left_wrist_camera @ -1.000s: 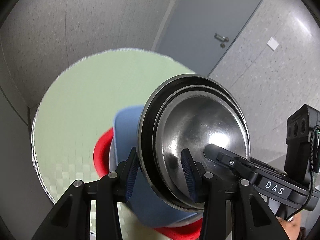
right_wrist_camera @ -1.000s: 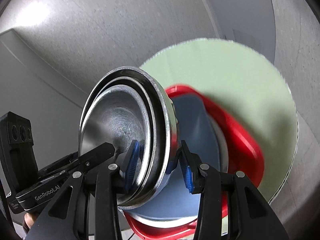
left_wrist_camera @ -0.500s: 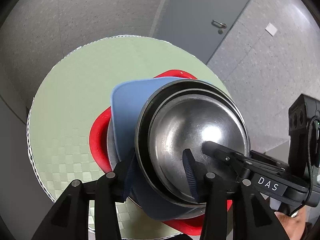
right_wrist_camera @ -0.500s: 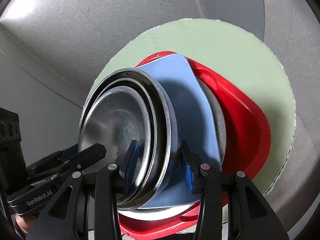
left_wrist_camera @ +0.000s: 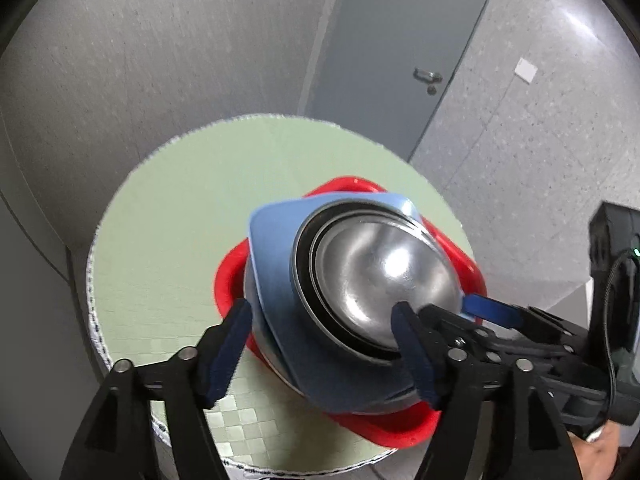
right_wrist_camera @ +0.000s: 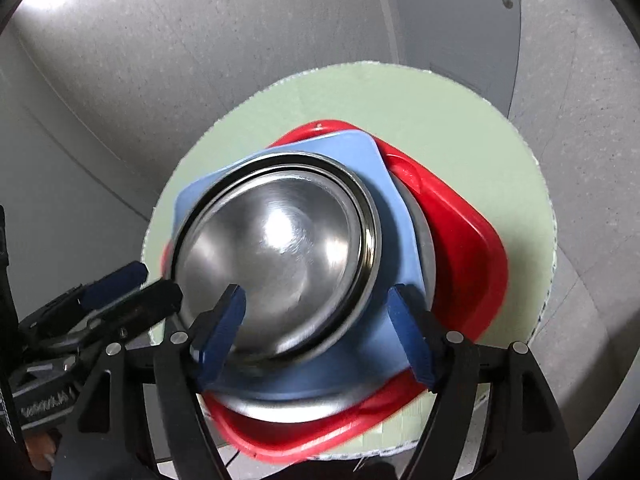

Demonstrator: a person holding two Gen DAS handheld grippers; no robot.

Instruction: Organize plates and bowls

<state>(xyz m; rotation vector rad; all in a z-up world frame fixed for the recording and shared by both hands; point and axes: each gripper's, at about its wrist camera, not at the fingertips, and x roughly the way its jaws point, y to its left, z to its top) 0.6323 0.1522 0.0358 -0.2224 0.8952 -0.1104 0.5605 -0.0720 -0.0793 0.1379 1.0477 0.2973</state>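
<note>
Nesting shiny steel bowls [right_wrist_camera: 280, 256] w/ blue square plate [right_wrist_camera: 384, 208].

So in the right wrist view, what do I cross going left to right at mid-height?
Left gripper → steel bowls → blue plate → red plate → bare green table → gray floor.

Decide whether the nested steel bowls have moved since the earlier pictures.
Yes. The nested steel bowls have come down level onto the blue plate, no longer tilted above it over the green table.
</note>
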